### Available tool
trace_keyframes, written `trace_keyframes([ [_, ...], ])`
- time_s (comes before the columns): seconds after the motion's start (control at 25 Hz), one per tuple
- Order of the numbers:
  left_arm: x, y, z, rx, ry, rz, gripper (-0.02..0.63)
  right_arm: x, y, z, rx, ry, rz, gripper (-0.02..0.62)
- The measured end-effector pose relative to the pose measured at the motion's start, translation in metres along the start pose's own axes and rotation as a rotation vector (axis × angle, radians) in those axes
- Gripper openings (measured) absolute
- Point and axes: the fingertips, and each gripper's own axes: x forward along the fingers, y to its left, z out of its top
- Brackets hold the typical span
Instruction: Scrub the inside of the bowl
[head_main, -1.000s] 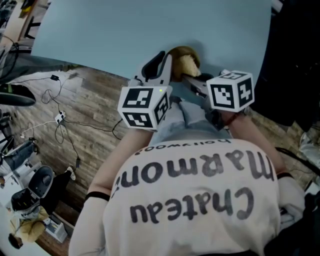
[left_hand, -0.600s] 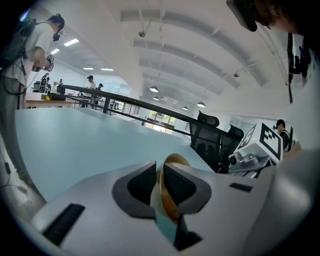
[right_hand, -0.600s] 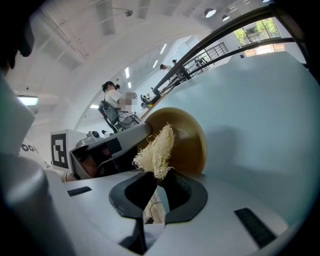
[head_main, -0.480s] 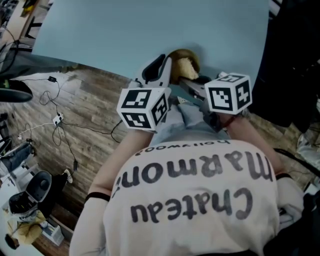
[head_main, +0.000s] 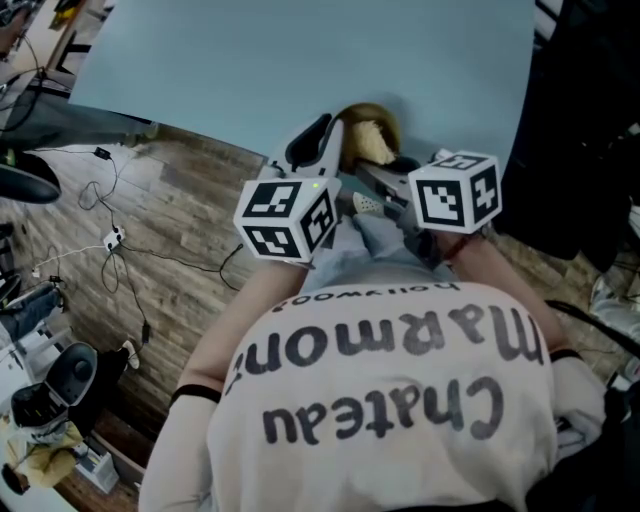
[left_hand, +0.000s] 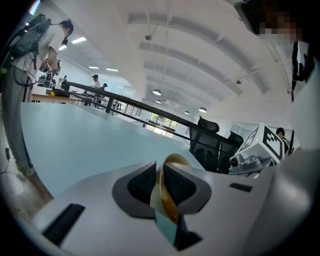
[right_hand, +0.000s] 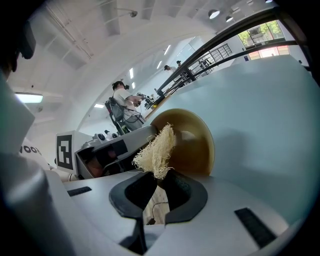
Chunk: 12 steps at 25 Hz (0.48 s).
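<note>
A tan bowl is held tilted on its side over the near edge of the light blue table. My left gripper is shut on the bowl's rim, which runs edge-on between its pads. My right gripper is shut on a pale fibrous scrubber, whose tuft lies against the bowl's inner face. In the head view the scrubber sits in the bowl's mouth, with the left gripper on its left and the right gripper below and to its right.
The table's near edge runs just behind the grippers. Wooden floor with cables lies at the left. Dark office chairs stand past the table. The person's printed shirt fills the lower head view.
The right gripper has shifted slightly with the scrubber across the bowl's inside. The left gripper keeps its hold on the rim and stays about where it was.
</note>
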Motion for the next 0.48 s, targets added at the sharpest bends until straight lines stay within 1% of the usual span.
trace_keyframes([
  [0.48, -0.022, -0.01, -0.001, -0.037, -0.021, 0.004, 0.044, -0.012, 0.026, -0.008, -0.037, -0.006, 0.024, 0.06],
])
